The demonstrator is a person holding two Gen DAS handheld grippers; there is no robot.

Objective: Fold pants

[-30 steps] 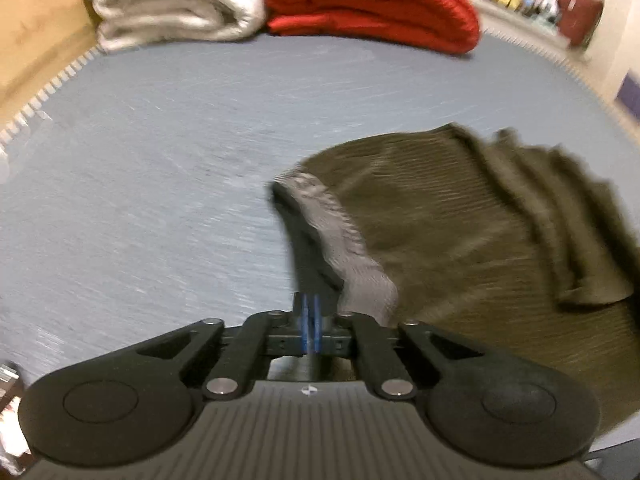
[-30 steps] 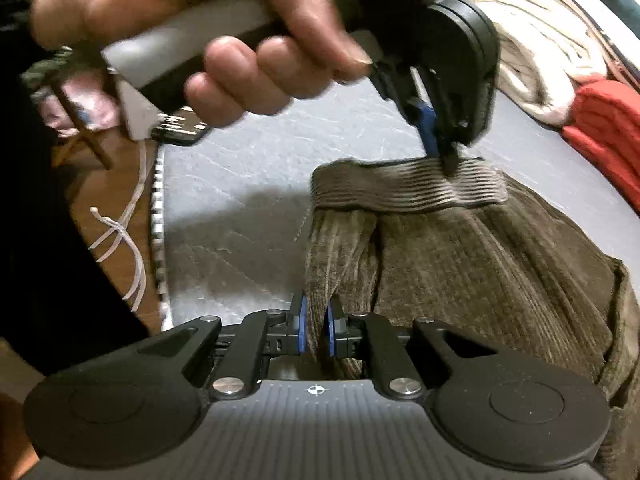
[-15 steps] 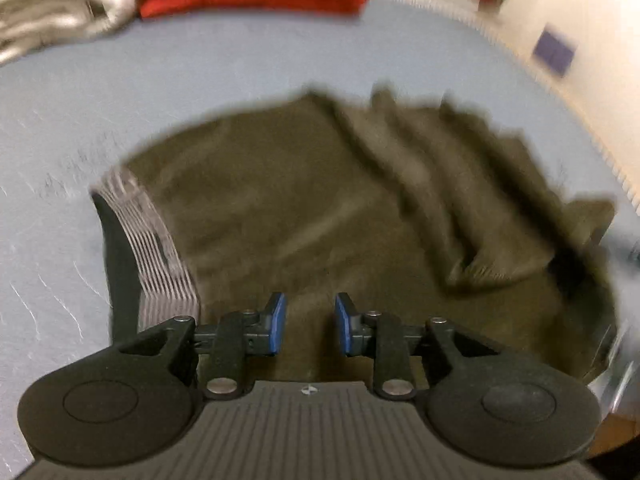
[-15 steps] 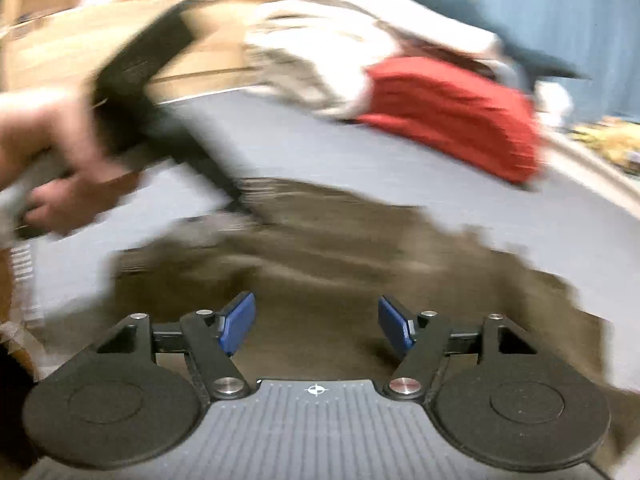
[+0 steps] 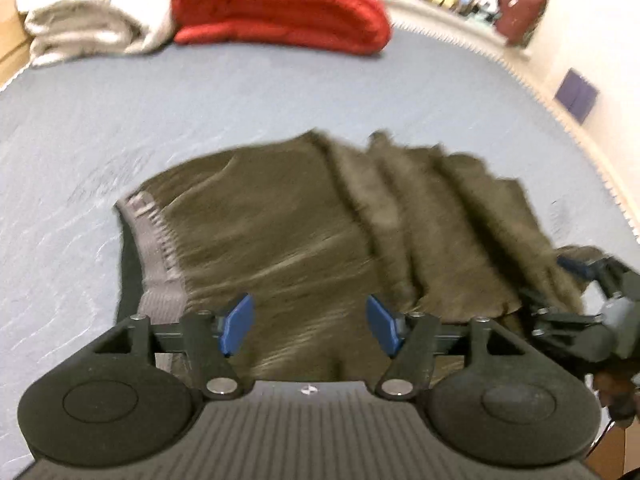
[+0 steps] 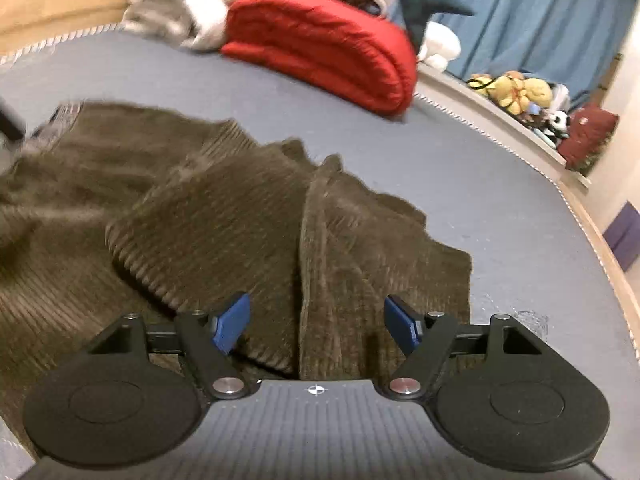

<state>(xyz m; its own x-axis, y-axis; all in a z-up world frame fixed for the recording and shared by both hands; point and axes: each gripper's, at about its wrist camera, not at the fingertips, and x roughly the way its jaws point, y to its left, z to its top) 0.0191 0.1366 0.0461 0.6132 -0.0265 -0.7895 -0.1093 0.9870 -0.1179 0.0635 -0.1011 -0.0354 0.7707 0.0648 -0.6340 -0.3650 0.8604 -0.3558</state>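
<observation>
Brown corduroy pants (image 5: 304, 216) lie crumpled on the grey-blue bed (image 5: 200, 104), with the grey-lined waistband (image 5: 156, 248) at the left of the left wrist view. My left gripper (image 5: 308, 324) hovers over the waist part, its jaws opening, with nothing pinched between its blue pads. In the right wrist view the folded legs of the pants (image 6: 248, 220) lie in overlapping layers. My right gripper (image 6: 316, 324) is above them, its jaws still opening and empty. It also shows at the right edge of the left wrist view as the right gripper (image 5: 568, 284).
A folded red blanket (image 5: 280, 4) and a white blanket (image 5: 92, 12) lie at the far side of the bed. Plush toys (image 6: 516, 88), a dark red bag (image 6: 588, 132) and a blue curtain (image 6: 540, 12) are beyond the bed's right edge.
Both grippers were shut on the waistband a second ago; both have let go and opened. The left drew back over the waist; the right swung across to the leg end.
</observation>
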